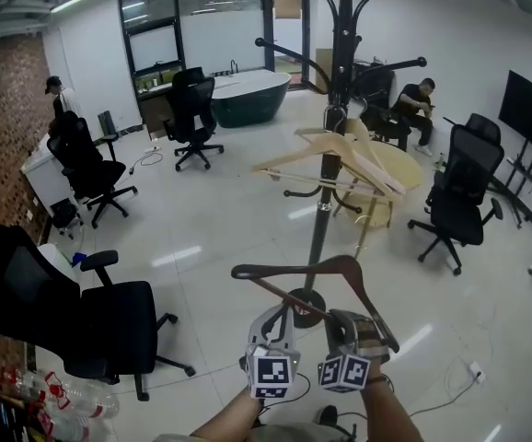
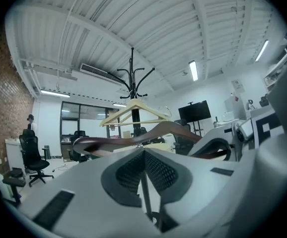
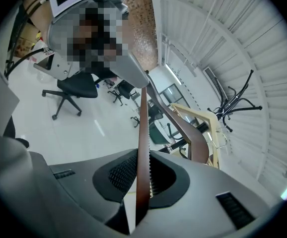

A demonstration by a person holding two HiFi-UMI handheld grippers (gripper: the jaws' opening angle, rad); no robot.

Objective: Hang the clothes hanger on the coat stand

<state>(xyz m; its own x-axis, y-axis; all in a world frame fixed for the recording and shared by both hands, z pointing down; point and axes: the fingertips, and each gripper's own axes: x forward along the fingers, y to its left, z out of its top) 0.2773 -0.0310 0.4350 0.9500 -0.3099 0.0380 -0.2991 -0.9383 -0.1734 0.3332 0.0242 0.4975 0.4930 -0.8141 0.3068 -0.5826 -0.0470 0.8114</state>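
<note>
The left tool (image 2: 144, 167) and right tool (image 3: 142, 175) were each clamped shut on the dark brown wooden clothes hanger (image 1: 294, 267), near the black metal coat stand (image 1: 326, 191).

Bright ceiling strips (image 2: 193, 70) glare off the glossy floor (image 1: 248, 228); fisheye edges darken.

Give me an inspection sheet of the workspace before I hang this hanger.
Surface: glossy white floor.
Job's things: dark hanger held short of the coat stand, not yet hung; light hangers already on it.
Clutter: plastic bottles at lower left.
Grippers: left gripper and right gripper both shut on the dark hanger.
Cables: loose leads on the floor.
Surroundings: office chairs, wall screen, a seated person, a standing person.
</note>
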